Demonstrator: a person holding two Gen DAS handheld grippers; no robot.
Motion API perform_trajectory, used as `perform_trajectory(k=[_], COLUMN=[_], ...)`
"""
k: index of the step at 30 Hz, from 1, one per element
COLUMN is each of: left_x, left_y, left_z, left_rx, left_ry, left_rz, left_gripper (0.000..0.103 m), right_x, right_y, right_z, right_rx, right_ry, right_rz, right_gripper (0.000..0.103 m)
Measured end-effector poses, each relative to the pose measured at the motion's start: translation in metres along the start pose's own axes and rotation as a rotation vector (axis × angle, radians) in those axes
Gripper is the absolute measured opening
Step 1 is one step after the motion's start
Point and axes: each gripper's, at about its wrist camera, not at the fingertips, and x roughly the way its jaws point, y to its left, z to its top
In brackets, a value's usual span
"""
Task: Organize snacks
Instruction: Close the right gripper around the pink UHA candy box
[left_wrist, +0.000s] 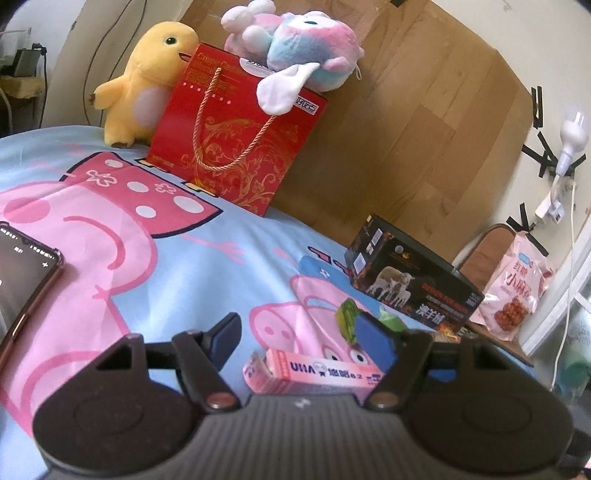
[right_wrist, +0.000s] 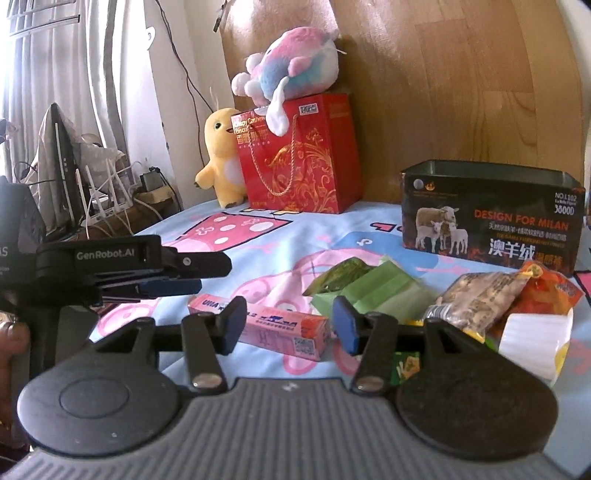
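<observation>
Left wrist view: left gripper (left_wrist: 295, 332), jaws wide and empty, poised over pink candy box (left_wrist: 314, 373) lying flat on the bed (left_wrist: 229, 236); black open box (left_wrist: 413, 284) beyond, by the headboard edge.

Right wrist view: right gripper (right_wrist: 286, 317), jaws part open, nothing held; candy box (right_wrist: 280, 326) between them untouched; snack packets (right_wrist: 480, 295) heaped beside.

Step judged: picking up. Next: close on box, carry to black box.

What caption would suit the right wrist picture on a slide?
Open right gripper hovers before a pink candy box lying on the cartoon bedsheet, snack packets piled beside the black tin.
</observation>
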Motion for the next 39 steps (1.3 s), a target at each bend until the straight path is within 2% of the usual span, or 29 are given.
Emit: perform_trajectory(k=[15, 22, 27, 32, 39], left_x=[0.000, -0.016, -0.029, -0.010, 0.010], left_y=[0.005, 0.004, -0.001, -0.001, -0.016], left_z=[0.001, 0.002, -0.003, -0.009, -0.009], left_rx=[-0.029, -0.026, 0.011, -0.019, 0.040], left_ry=[-0.002, -0.027, 0.022, 0.115, 0.134], left_rz=[-0.005, 0.042, 0.058, 0.057, 0.083], left_gripper=[0.070, 0.070, 0.069, 0.062, 0.054], right_x=[0.002, 0.000, -0.004, 0.001, 0.019], right_y=[0.000, 0.001, 0.004, 0.006, 0.004], right_z=[0.001, 0.001, -0.002, -0.002, -0.001], right_rx=[-0.007, -0.004, -0.018, -0.027, -0.012], right_ry=[0.014, 0.020, 0.023, 0.058, 0.166], right_rz=[0.006, -0.016, -0.039, -0.035, -0.032], right_gripper=[0.060, 0.061, 0.064, 0.064, 0.064])
